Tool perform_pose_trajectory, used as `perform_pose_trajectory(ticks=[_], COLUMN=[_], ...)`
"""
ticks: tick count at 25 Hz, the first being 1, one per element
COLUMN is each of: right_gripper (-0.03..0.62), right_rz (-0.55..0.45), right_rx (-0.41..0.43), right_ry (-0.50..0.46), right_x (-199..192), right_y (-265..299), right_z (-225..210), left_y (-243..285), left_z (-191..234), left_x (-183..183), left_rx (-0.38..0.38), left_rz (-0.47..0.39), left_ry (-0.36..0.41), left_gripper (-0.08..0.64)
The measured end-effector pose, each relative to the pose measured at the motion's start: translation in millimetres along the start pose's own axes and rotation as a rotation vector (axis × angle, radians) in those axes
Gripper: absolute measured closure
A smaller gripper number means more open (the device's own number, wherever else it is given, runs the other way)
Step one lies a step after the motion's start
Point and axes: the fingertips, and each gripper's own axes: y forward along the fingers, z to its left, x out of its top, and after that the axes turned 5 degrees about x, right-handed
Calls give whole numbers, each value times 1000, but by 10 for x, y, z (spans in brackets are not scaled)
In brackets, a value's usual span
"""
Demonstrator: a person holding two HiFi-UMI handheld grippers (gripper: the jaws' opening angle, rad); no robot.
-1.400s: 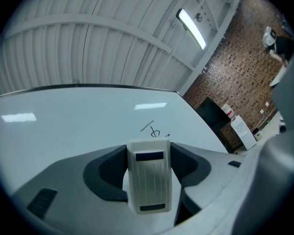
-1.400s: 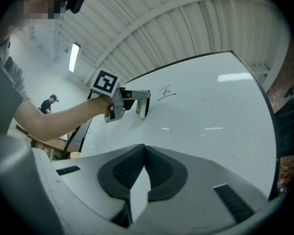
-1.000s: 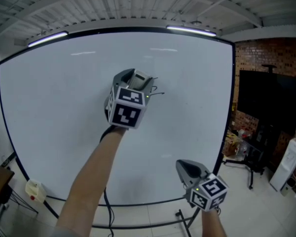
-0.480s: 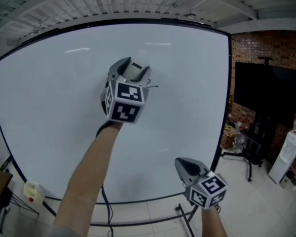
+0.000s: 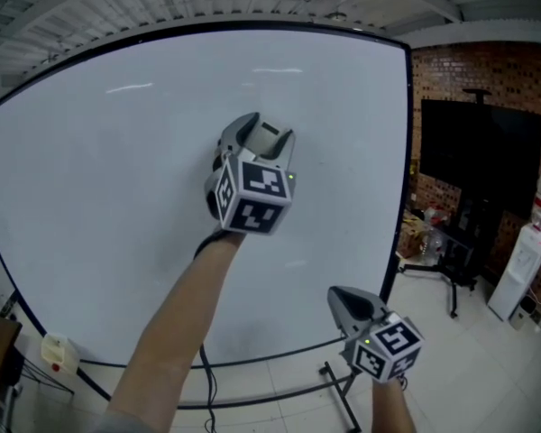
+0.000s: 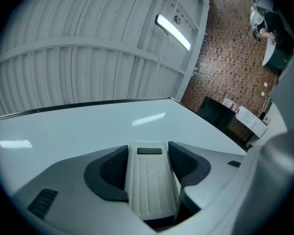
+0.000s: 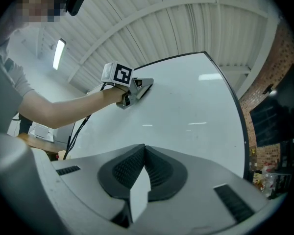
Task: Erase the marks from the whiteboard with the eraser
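"What is the wall on the right like?"
"It is a red brick wall [image 5: 446, 106]. A big black screen [image 5: 482, 165] stands on a stand in front of it."
"And the floor?"
"White floor tiles [image 5: 487, 359]. The ceiling [image 5: 117, 7] is white with ridges, and a long lamp [image 6: 172, 32] is lit."

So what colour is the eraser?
The eraser is off-white, clearest in the left gripper view.
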Motion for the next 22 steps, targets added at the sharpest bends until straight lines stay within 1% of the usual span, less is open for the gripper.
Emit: perform_pose_trajectory(ticks=[2,4,6,8,10,14,19,22], right_gripper=[591,591,591,591,591,591,591,592], right_rz=[3,8,12,14,12,9,14,17], right_rx=[-16,-27,-27,-31,-27,-1,24,31], right_ry=[9,22,31,35,35,38,33,32], right_x=[-42,-90,-128,-128,-108,-97,-67,-63], right_y=[-83,-153,-202,-238,-239,-186,-103,-85], right_z=[-40,-86,-122,-153,-147,-81,59,90], left_y=[7,11,20,42,40,-51,-196,-254], left_z=[-261,-497,-589,-567,-438,60,694,926], left_x=[-54,-110,-142,-140,-112,-68,-81,-74], left_rx=[-40,-64,-63,-68,-41,64,160,199], left_rz=[14,28,32,32,22,-4,-15,-15], left_ry=[2,26,63,66,50,6,-9,-44], left_gripper=[301,301,300,299,299,299,299,299])
